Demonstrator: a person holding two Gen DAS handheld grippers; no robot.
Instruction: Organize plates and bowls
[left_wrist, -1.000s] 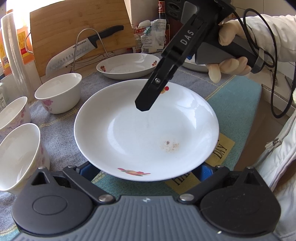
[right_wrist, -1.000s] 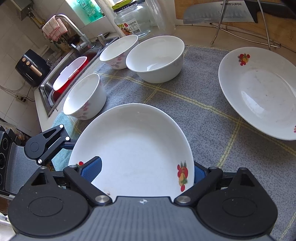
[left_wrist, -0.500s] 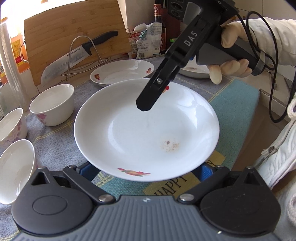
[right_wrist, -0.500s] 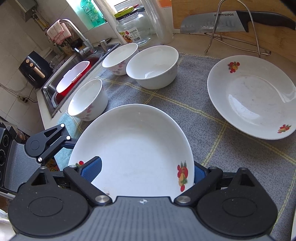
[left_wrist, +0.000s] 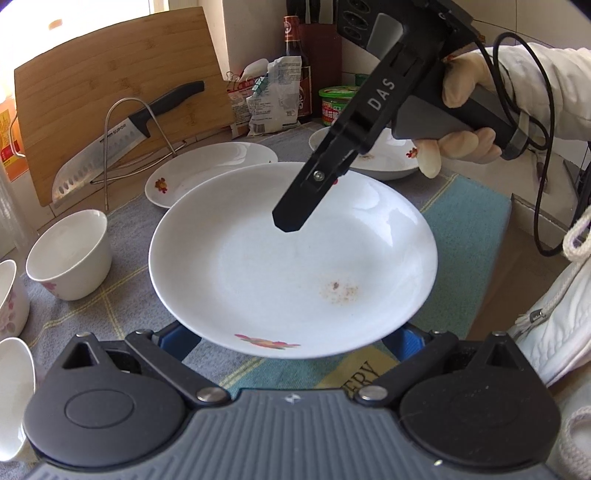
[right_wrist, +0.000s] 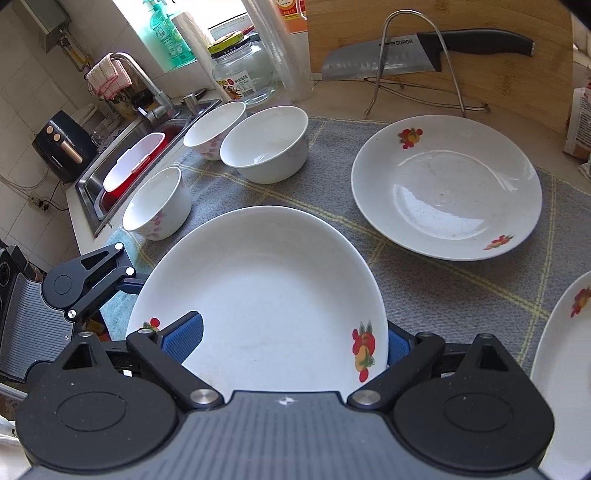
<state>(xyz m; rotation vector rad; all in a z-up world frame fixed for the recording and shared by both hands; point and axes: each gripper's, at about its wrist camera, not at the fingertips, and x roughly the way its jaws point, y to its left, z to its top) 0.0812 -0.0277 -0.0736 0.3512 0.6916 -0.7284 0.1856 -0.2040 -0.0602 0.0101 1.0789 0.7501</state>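
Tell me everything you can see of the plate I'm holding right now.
The held plate is a round, shallow, glossy white dish that looks ceramic, with small red fruit decals near its rim and a brownish speckled stain inside. It sits lifted above the cloth, roughly level. The right gripper has one blue pad inside the dish and one outside its rim. The left gripper shows blue pads beneath the near edge; contact there is unclear.
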